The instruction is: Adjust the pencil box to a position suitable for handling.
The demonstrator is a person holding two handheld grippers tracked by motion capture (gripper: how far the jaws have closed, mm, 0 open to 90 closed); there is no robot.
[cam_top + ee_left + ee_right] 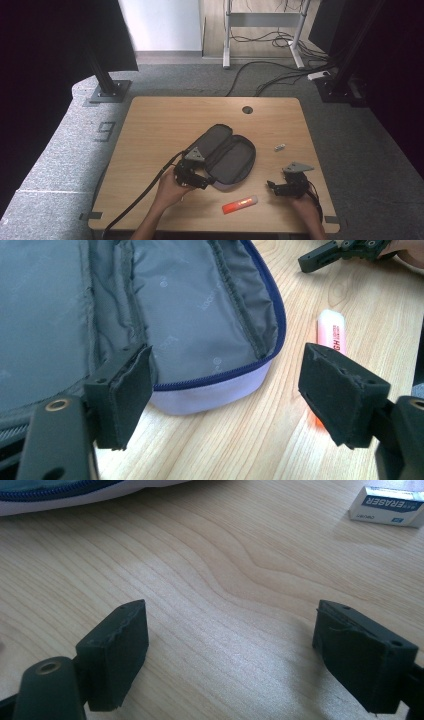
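Open grey pencil case (pixel 227 155) sits mid-frame on the wooden table (pixel 160 125). Left gripper (pixel 196 179) touches its lower-left edge, orange highlighter (pixel 240 204) below, right gripper (pixel 280 187) lower right, jaws probably apart.

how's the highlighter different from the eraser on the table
The highlighter is orange-red with a pale cap, long and slim; the eraser is a short white block in a blue-printed sleeve. The highlighter lies near the front edge by the open pencil case; the eraser sits farther back, to the right. Both lie flat, ungripped.

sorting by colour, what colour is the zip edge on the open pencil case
Dark blue zip edge on the pale lilac pencil case, clearest in the left gripper view.
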